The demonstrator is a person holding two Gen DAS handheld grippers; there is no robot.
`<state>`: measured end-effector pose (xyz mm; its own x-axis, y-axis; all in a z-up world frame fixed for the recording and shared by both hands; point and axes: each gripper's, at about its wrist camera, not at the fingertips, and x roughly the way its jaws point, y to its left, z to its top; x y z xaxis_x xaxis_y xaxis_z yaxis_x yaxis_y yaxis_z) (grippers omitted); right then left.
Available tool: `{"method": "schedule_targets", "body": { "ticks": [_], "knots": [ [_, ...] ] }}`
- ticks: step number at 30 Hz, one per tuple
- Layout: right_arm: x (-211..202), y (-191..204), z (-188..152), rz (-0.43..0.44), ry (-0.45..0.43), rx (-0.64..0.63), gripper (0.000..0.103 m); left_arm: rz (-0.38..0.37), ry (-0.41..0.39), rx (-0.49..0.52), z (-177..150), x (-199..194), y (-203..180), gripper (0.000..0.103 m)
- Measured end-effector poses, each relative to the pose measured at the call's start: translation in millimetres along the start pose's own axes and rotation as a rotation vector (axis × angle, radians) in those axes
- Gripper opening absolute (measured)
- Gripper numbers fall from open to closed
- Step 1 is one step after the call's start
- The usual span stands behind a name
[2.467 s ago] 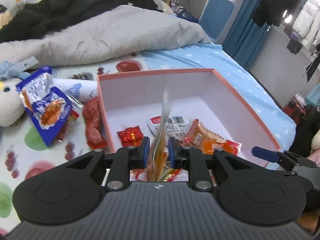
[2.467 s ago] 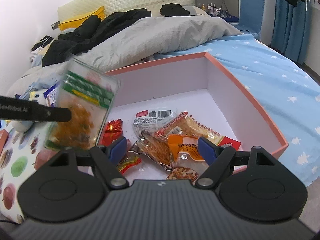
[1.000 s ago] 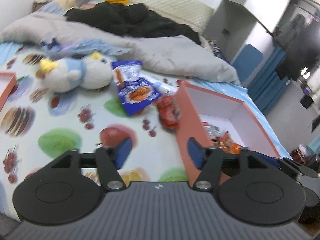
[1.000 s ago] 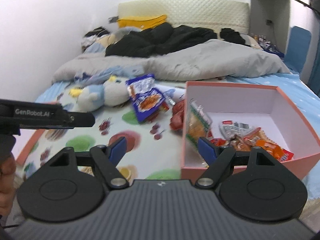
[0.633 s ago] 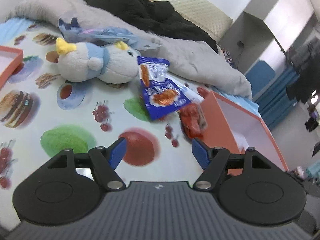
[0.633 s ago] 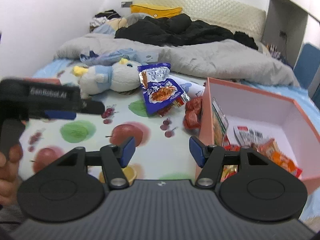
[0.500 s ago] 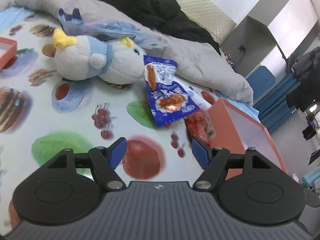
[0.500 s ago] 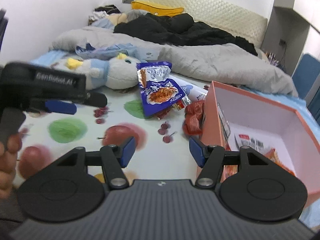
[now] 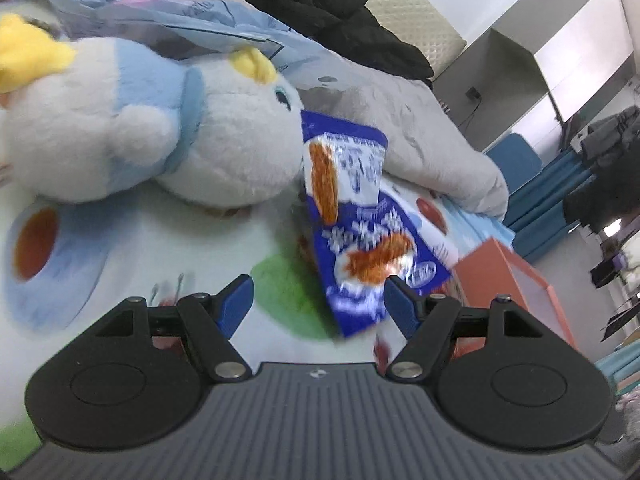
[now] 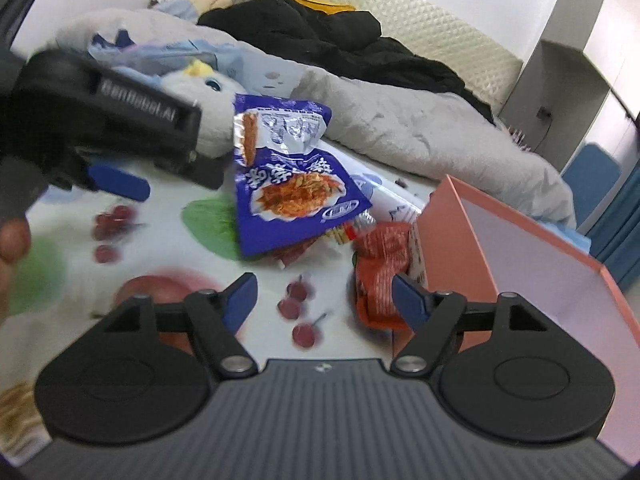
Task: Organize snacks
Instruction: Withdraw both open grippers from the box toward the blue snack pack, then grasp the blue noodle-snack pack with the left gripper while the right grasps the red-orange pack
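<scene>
Left hand-held gripper [image 9: 318,300] has its jaws spread wide, nothing between them, low over the fruit-print bed sheet [image 9: 120,256]. Its blue fingertips [image 9: 236,300] frame the lower end of the blue snack bag [image 9: 356,236], which lies flat on the sheet just ahead. The bag's top end touches the white-and-blue plush toy [image 9: 160,136]. In the right wrist view the left hand-held gripper [image 10: 116,182] shows as a black body with one blue finger, close to the left edge of the blue snack bag [image 10: 288,184]; motion blur makes it hard to say if it touches the bag.

Right hand-held gripper [image 10: 324,300] also has its jaws apart and empty, hovering above the sheet. Red snack packets [image 10: 380,264] lie just beside the outer wall of the pink box [image 10: 452,240], between the box and the blue bag; a few small wrappers poke out from under the bag's lower corner [image 10: 344,228]. The pink box sits on the bed to the right, white inside; its contents are not visible in either view. In the left wrist view only a corner of the pink box [image 9: 492,276] shows, right of the bag.

Grey duvet [image 10: 420,128] and black clothing [image 10: 340,40] are piled behind.
</scene>
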<state>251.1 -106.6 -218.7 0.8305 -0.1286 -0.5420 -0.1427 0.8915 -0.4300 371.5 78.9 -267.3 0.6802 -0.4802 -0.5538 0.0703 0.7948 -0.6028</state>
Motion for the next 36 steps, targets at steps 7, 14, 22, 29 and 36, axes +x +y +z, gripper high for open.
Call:
{"method": "schedule_targets", "body": {
  "ticks": [7, 14, 22, 29, 36],
  "knots": [
    [44.2, 13.6, 4.1, -0.145, 0.027, -0.129, 0.063, -0.083, 0.019, 0.011, 22.6, 50.8, -0.6, 0.075],
    [66.5, 19.8, -4.8, -0.219, 0.072, -0.193, 0.06, -0.111, 0.033, 0.022, 33.5, 86.4, -2.4, 0.073],
    [75.5, 21.9, -15.7, -0.268, 0.099, -0.232, 0.045, -0.136, 0.027, 0.003, 33.8, 105.1, -5.1, 0.062],
    [71.4, 19.1, -16.9, -0.254, 0.092, -0.244, 0.039, -0.133, 0.016, 0.006, 30.2, 104.6, -13.1, 0.031],
    [52.6, 15.9, -8.8, -0.17, 0.08, -0.203, 0.038, -0.114, 0.006, -0.012, 20.3, 83.9, -7.2, 0.022]
  ]
}}
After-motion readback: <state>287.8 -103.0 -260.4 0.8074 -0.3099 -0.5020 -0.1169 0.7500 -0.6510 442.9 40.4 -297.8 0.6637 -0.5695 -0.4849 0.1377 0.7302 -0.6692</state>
